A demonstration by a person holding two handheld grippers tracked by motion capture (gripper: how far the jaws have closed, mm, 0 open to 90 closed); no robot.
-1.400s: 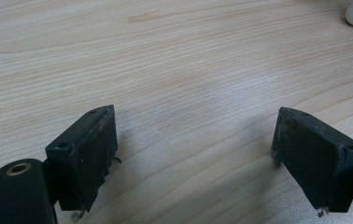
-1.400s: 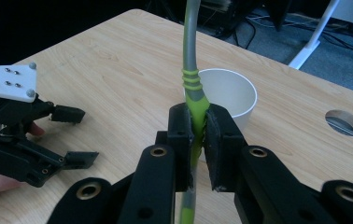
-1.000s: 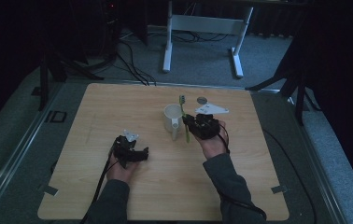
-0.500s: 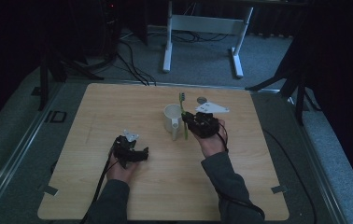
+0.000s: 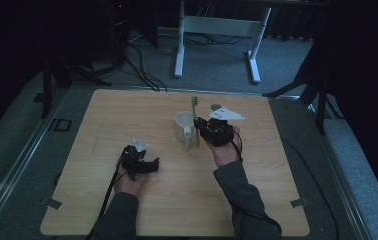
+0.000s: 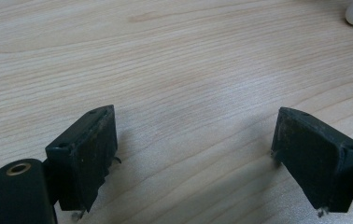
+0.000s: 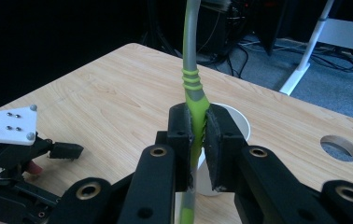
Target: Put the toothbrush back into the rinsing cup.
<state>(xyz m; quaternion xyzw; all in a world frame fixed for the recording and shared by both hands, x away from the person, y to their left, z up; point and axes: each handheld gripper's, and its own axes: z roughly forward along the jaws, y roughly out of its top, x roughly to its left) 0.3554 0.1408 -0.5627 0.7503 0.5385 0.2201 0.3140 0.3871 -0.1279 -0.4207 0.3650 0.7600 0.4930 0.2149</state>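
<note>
the counter (image 5: 127,125), a pale wooden top with rounded corners, carries everything described here; a round hole (image 7: 339,147) pierces it beyond the cup. the white cup (image 5: 184,131) stands upright near the middle of the counter, its handle turned toward me. my right gripper (image 5: 216,131) sits just to the right of the cup, its grey three-cornered plate uppermost; in the right gripper view its jaws are pinched hard on the green and grey toothbrush (image 7: 192,88). the toothbrush is held upright, its handle clamped between the pads with the lower end hanging in front of the cup, and its bristled head (image 5: 194,101) rising above the cup's rim in the high view. my left gripper (image 5: 139,162) rests low over bare counter, well apart from the cup; its jaws stand spread wide with nothing between them, wood grain showing in the gap (image 6: 193,154).
</note>
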